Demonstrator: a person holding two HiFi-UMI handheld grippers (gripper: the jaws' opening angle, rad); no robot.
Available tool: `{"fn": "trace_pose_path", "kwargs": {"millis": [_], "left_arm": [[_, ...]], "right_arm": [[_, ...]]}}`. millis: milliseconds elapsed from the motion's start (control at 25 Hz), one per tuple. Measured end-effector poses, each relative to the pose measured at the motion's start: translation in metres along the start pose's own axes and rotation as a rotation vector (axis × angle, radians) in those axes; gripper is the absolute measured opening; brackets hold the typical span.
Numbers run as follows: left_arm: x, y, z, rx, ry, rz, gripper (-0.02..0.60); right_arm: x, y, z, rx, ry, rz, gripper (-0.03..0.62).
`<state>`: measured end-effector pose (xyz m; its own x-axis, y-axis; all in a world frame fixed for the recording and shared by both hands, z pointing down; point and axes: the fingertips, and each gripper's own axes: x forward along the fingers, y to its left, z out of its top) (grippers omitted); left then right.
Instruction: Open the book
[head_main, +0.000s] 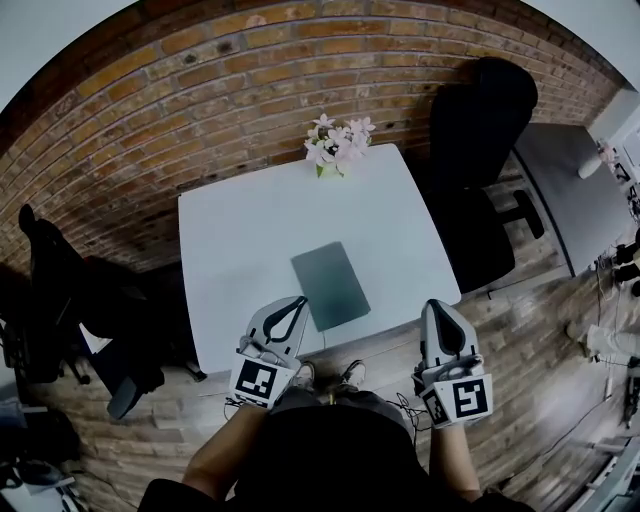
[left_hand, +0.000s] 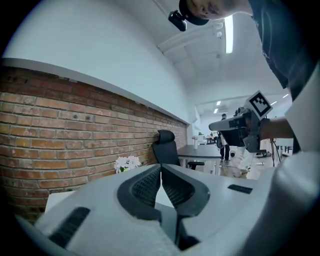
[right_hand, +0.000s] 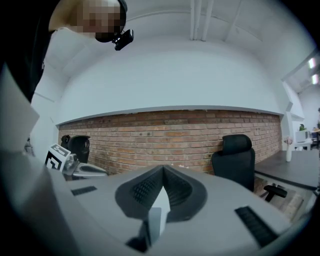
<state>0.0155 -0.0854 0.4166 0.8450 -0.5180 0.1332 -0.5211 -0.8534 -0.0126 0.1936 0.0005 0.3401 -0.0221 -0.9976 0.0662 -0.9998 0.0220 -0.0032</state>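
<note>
Taking the book (head_main: 330, 285) as our marker, we start far out to its left, where a dark chair (head_main: 60, 290) stands on the floor beside the white table (head_main: 230, 250).

Closer in, our left gripper (head_main: 297, 303) comes up at the book's near left side. Its tips lie by the left edge of the cover in the head view, though we cannot tell whether they touch it. The left jaws are pressed together with nothing between them, and only pale tabletop shows past them in the left gripper view.

The book itself lies flat and closed on the near half of the table, grey-green cover up. A small pot of pink and white flowers (head_main: 338, 140) stands well beyond it at the far edge.

To the right of the book and clearly apart from it, our right gripper (head_main: 438, 306) hangs off the table's near right corner. Its tips also meet, and they are empty.

Further right and beyond stands a black office chair (head_main: 480, 130).

As we judge it, the task has not yet begun. The cover is down and neither gripper has hold of it. We have yet to bring a gripper to the cover's free edge, catch it, lift it and lay it over.
</note>
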Motion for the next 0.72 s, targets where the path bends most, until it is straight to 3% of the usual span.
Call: {"fn": "trace_pose_path", "kwargs": {"millis": [200, 400, 560, 720], "left_arm": [[0.012, -0.002, -0.033, 0.092, 0.040, 0.007, 0.026], [0.025, -0.008, -0.060, 0.076, 0.091, 0.015, 0.028], [0.039, -0.019, -0.084, 0.087, 0.142, -0.010, 0.030], [0.052, -0.030, -0.104, 0.110, 0.193, -0.023, 0.092]], "right_arm": [[0.002, -0.002, -0.006, 0.016, 0.006, 0.041, 0.011], [-0.002, -0.008, -0.022, 0.012, 0.054, 0.053, 0.011], [-0.001, -0.007, -0.022, 0.040, 0.025, 0.082, 0.011], [-0.004, -0.014, -0.032, 0.047, 0.051, 0.083, 0.011]]}}
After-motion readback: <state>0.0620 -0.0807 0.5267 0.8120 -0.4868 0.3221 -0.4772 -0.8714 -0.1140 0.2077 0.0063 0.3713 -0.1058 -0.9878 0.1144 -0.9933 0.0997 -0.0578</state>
